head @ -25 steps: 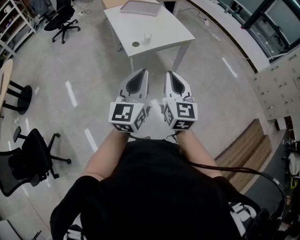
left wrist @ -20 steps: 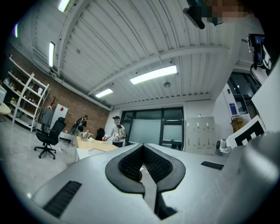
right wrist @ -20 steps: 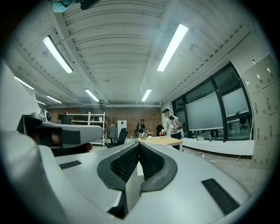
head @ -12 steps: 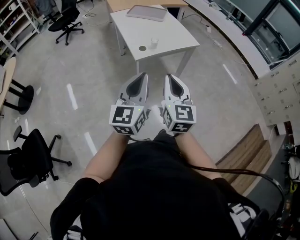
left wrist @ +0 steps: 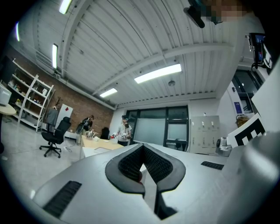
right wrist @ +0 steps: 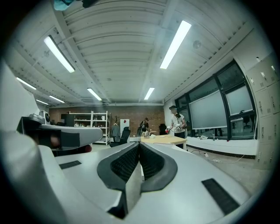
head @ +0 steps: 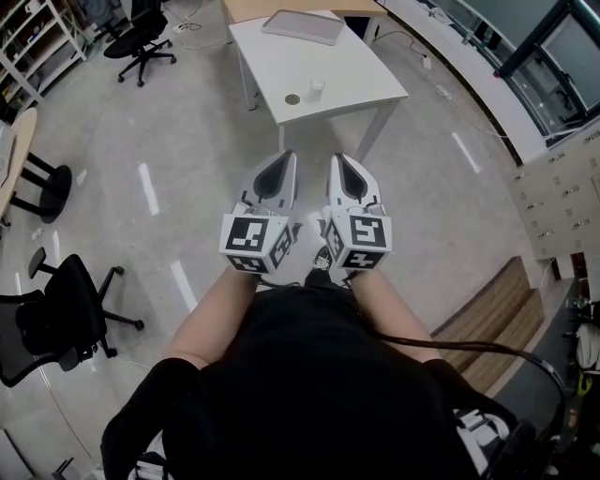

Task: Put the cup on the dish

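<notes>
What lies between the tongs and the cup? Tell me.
In the head view, only bare floor and the near strip of the white table separate the left tongs and right tongs from the cup.

**Items hidden, cut off or unclear**

- Cup (head: 317, 89): too small to tell material or contents. It could not be made out in either gripper view.
- Dish (head: 293, 98): a dark disc, too small to tell more.
- Grey flat item (head: 303, 26) at the table's far end: kind could not be told.
- Tan desk (head: 253, 7): cut off by the top edge.
- Shelving (head: 28, 33): cut off at the upper left corner.
- Round table (head: 11, 159) and nearest chair (head: 56, 323): cut by the left edge.
- Hands: hidden behind the left gripper (head: 284, 156) and right gripper (head: 339, 157).
- Distant people (right wrist: 177, 122): too small to tell what they held.
</notes>
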`<state>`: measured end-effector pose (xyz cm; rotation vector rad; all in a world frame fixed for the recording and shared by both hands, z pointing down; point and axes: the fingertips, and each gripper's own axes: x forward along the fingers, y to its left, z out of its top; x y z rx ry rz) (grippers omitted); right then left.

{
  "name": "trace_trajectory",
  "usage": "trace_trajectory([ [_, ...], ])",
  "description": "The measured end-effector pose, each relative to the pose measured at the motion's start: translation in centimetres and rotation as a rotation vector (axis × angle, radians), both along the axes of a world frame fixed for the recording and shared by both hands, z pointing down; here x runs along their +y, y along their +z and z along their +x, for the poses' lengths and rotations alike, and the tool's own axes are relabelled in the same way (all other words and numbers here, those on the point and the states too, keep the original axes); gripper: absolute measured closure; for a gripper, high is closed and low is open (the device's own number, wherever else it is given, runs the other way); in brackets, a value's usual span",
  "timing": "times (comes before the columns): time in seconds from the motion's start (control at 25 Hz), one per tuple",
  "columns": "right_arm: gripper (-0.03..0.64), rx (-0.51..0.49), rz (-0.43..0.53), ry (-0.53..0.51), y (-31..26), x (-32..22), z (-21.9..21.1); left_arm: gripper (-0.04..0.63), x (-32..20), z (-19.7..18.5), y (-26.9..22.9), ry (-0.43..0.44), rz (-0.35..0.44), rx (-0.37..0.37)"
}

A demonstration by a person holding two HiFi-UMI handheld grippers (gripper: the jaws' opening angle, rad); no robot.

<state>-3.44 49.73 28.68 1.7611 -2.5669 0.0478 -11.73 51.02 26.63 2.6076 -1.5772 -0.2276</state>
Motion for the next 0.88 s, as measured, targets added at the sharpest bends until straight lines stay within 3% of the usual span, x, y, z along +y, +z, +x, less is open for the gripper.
trace_trajectory([
  [0.88,0.604,0.032,-0.069,0.011,2.8,-5.1,3.7,0.596,-5.9,4.3,1.3,0.024,-0.039,0.037],
])
